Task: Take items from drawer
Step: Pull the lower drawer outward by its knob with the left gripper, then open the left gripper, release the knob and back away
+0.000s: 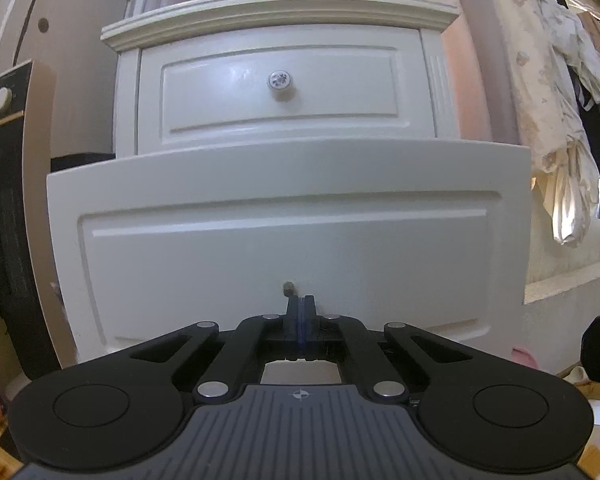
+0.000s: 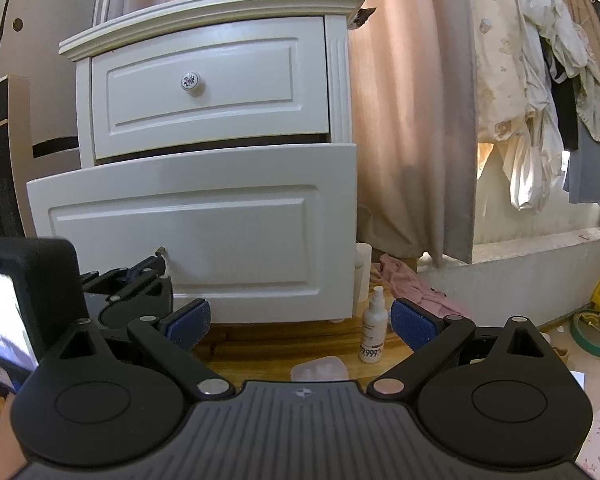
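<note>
A white nightstand has two drawers. The lower drawer (image 1: 287,236) is pulled partly out; its inside is hidden. It also shows in the right wrist view (image 2: 191,236). Its knob is missing: only a bare screw stub (image 1: 288,288) sticks out of the front. My left gripper (image 1: 300,304) is shut, its tips just below and right of the stub, seemingly not on it. The left gripper also shows in the right wrist view (image 2: 151,266). My right gripper (image 2: 300,320) is open and empty, low in front of the nightstand. The upper drawer (image 1: 283,92) is closed, with a patterned knob (image 1: 280,81).
A white spray bottle (image 2: 372,324) stands on the wooden floor by the nightstand's right foot. Pink cloth (image 2: 416,284) lies behind it. A curtain (image 2: 412,100) and hanging clothes (image 2: 540,80) are to the right. A dark heater (image 1: 7,200) stands left.
</note>
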{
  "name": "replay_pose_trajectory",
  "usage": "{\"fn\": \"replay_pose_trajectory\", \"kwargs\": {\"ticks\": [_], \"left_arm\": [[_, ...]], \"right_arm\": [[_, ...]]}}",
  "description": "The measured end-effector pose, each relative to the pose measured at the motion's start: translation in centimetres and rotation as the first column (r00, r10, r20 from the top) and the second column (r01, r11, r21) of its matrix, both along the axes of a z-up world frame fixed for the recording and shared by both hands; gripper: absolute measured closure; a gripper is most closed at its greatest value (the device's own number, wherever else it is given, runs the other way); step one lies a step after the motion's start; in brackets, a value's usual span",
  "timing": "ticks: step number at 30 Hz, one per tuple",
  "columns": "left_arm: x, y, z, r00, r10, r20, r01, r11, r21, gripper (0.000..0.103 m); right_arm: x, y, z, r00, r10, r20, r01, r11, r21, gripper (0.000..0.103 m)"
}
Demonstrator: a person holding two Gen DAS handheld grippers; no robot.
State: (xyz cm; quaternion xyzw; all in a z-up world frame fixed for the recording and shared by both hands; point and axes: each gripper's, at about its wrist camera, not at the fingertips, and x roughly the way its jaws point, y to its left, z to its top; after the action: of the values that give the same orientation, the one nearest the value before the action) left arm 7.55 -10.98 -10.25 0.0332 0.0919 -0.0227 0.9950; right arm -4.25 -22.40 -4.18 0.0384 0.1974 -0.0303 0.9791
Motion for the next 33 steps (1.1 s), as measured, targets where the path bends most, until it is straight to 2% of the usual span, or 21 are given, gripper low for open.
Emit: {"fn": "replay_pose_trajectory", "kwargs": {"ticks": [6, 16, 17, 18, 19, 20, 21, 22, 26, 28, 31, 33], "left_arm": [[-0.8, -0.2, 0.3, 1.0, 0.018, 0.017, -0.018, 1.0, 0.005, 0.103], [-2.1, 0.5, 1.8, 0.999, -0.016, -0.032, 0.015, 0.999, -0.043, 0.103], [-2.3, 0.6, 2.0, 0.999, -0.021, -0.036, 0.019, 0.999, -0.046, 0.1], [-2.6, 0.8, 2.2, 0.999, -0.017, -0.034, 0.015, 0.999, -0.046, 0.086], [-2.9, 1.0, 2.3, 0.999, -0.011, -0.031, 0.009, 0.999, -0.046, 0.057], [-3.2, 1.3, 2.5, 1.0, -0.002, -0.024, 0.001, 0.999, -0.048, 0.042], [-3.5, 1.5, 2.7, 1.0, 0.003, -0.015, -0.004, 0.999, -0.053, 0.017], [-4.0, 1.9, 3.0, 1.0, 0.005, 0.002, -0.005, 0.998, -0.062, 0.011], [-5.3, 2.7, 4.3, 0.999, 0.016, 0.034, -0.015, 0.999, -0.038, 0.01], [-5.8, 3.4, 4.9, 0.999, 0.002, 0.035, 0.0, 0.999, -0.054, 0.009], [-6.3, 4.0, 5.6, 0.999, 0.031, 0.041, -0.029, 0.998, -0.055, 0.0], [-6.5, 4.3, 5.7, 0.999, 0.043, 0.029, -0.042, 0.998, -0.04, 0.0]], "right_arm": [[-0.8, -0.5, 0.2, 1.0, -0.004, 0.014, 0.004, 1.0, 0.0, 0.0], [-0.3, -0.9, 0.3, 1.0, -0.011, 0.017, 0.011, 1.0, 0.004, 0.0], [-0.3, -0.9, 0.3, 1.0, -0.011, 0.018, 0.011, 1.0, 0.004, 0.0], [-0.3, -0.9, 0.3, 1.0, -0.012, 0.019, 0.012, 1.0, 0.005, 0.0], [-0.3, -0.9, 0.4, 1.0, -0.012, 0.021, 0.011, 1.0, 0.004, 0.0], [-0.3, -0.8, 0.5, 1.0, -0.011, 0.024, 0.011, 1.0, 0.002, 0.0], [-0.3, -0.7, 0.6, 1.0, -0.009, 0.028, 0.009, 1.0, -0.001, 0.0], [-0.4, -0.6, 0.7, 0.999, -0.007, 0.032, 0.007, 1.0, -0.003, 0.0], [-0.6, 0.2, 1.2, 0.999, 0.008, 0.047, -0.008, 1.0, -0.015, 0.0], [-0.8, 0.7, 1.4, 0.998, 0.015, 0.054, -0.014, 1.0, -0.022, 0.0], [-1.0, 1.2, 1.8, 0.997, 0.024, 0.067, -0.022, 0.999, -0.028, 0.0], [-1.2, 1.6, 2.1, 0.997, 0.028, 0.075, -0.026, 0.999, -0.032, 0.0]]}}
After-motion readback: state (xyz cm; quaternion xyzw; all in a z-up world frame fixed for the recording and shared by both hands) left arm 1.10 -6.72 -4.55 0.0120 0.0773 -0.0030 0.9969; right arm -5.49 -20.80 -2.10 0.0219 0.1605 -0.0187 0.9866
